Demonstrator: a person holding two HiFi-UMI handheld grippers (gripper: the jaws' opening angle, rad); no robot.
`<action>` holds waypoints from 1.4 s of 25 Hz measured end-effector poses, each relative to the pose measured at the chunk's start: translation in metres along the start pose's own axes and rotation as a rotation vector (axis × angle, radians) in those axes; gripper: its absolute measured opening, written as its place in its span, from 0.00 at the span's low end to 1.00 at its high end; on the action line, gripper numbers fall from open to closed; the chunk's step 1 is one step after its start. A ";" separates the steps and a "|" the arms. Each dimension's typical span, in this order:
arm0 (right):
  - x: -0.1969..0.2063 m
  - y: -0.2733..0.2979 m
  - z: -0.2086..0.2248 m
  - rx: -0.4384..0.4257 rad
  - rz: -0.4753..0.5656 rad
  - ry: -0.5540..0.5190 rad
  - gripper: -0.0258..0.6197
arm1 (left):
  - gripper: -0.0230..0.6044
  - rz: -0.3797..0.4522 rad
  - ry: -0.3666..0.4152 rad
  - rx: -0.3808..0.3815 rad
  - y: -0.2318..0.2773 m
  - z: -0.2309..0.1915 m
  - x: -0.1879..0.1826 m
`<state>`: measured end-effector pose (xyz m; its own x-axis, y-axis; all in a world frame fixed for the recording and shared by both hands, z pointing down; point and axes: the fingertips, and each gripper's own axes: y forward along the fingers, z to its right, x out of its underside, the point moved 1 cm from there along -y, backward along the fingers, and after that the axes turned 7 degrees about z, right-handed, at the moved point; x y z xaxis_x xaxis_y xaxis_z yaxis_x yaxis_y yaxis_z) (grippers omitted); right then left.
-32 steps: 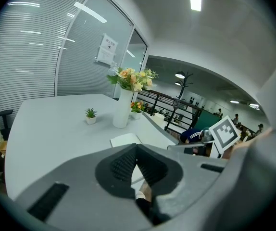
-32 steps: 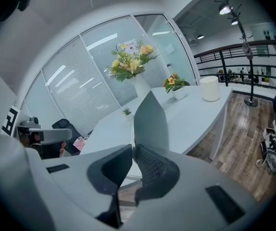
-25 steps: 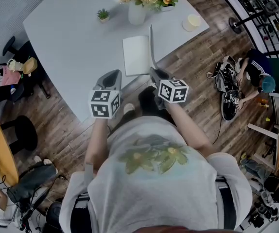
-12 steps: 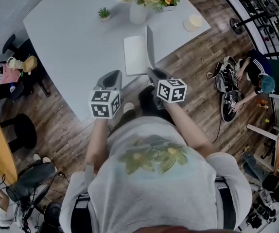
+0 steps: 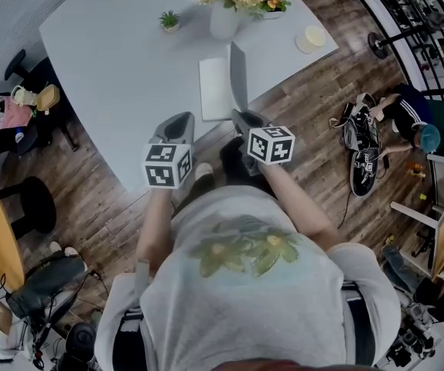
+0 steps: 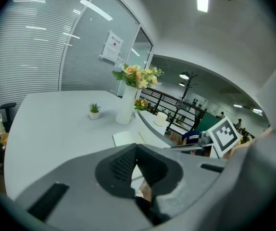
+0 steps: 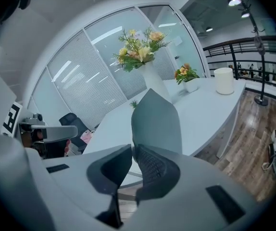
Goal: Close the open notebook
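Grey cover (image 7: 155, 117) board is clamped between the fingers of my right gripper (image 7: 132, 148), pinched at its near lower edge. It stands almost upright, with its rounded top corner rising in front of the vase. From the head view my right gripper (image 5: 242, 117) sits at the near right corner of the notebook (image 5: 216, 88). The white page lies flat on the surface (image 5: 114, 68) and the cover is lifted on edge along the page's right side.

The fingers of my left gripper (image 6: 136, 148) are pressed together at their tips with nothing between them. It hangs just off the near edge of the surface, left of the notebook and apart from it (image 5: 179, 124). Past those tips I can see the flat white page (image 6: 127, 138).

Farther out, a white vase of peach and yellow flowers (image 5: 223, 18) stands beyond the notebook's far end. A tiny potted plant (image 5: 169, 22) is to its left and a pale round candle or cup (image 5: 310, 37) is near the surface's right corner. A small pot of orange flowers (image 7: 188, 79) stands behind the vase. Wood floor (image 5: 299, 137) runs under me, and a person (image 5: 409, 118) sits on it off to the right.
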<state>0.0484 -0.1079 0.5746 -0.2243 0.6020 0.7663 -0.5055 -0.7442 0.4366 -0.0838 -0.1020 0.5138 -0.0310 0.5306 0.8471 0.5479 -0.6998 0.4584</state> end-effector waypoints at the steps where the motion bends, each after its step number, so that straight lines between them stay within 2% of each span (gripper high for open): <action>1: 0.000 0.001 -0.001 -0.002 -0.003 -0.001 0.11 | 0.04 0.000 -0.001 0.000 0.000 0.000 0.000; 35: 0.026 0.031 -0.014 -0.054 -0.140 -0.013 0.13 | 0.04 -0.018 -0.047 -0.032 0.003 -0.017 0.006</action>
<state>0.0153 -0.1117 0.6018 -0.1378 0.6944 0.7063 -0.5752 -0.6366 0.5137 -0.0962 -0.1090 0.5251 -0.0007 0.5646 0.8253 0.5203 -0.7046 0.4825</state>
